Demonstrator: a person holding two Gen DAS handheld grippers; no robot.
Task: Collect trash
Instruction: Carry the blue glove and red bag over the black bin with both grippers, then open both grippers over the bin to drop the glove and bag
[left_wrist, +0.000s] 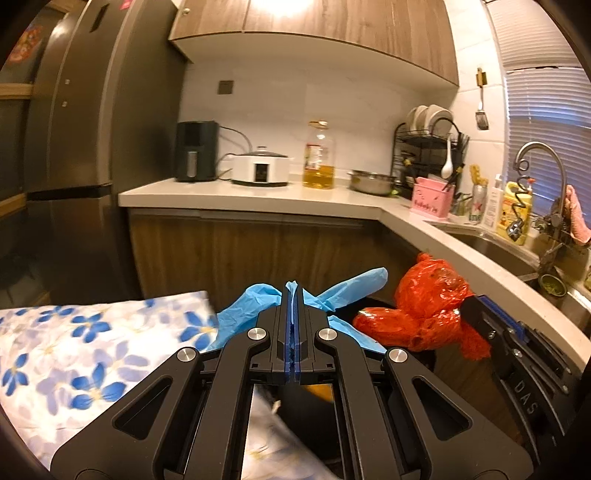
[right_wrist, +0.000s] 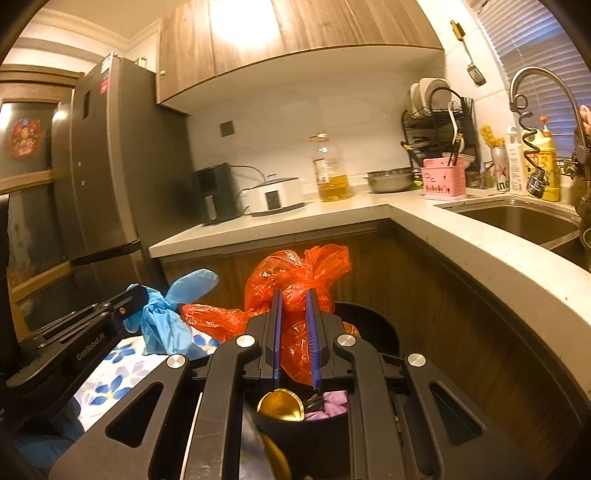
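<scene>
My left gripper (left_wrist: 294, 291) is shut on a crumpled blue glove (left_wrist: 343, 288) and holds it in the air beside the table. It also shows in the right wrist view (right_wrist: 138, 295) with the glove (right_wrist: 166, 314). My right gripper (right_wrist: 294, 295) is shut on an orange plastic bag (right_wrist: 291, 273) and holds it above a black bin (right_wrist: 369, 321). The bag also shows in the left wrist view (left_wrist: 424, 306). The bin holds a gold lid (right_wrist: 280, 404) and pink scraps (right_wrist: 334, 404).
A table with a blue-flowered cloth (left_wrist: 74, 350) lies at the left. An L-shaped counter (left_wrist: 258, 195) carries an air fryer (left_wrist: 195, 151), cooker (left_wrist: 260, 170), oil bottle (left_wrist: 319, 158), pan and dish rack (left_wrist: 430, 147). A sink (right_wrist: 517, 221) is on the right, a fridge (left_wrist: 85, 147) on the left.
</scene>
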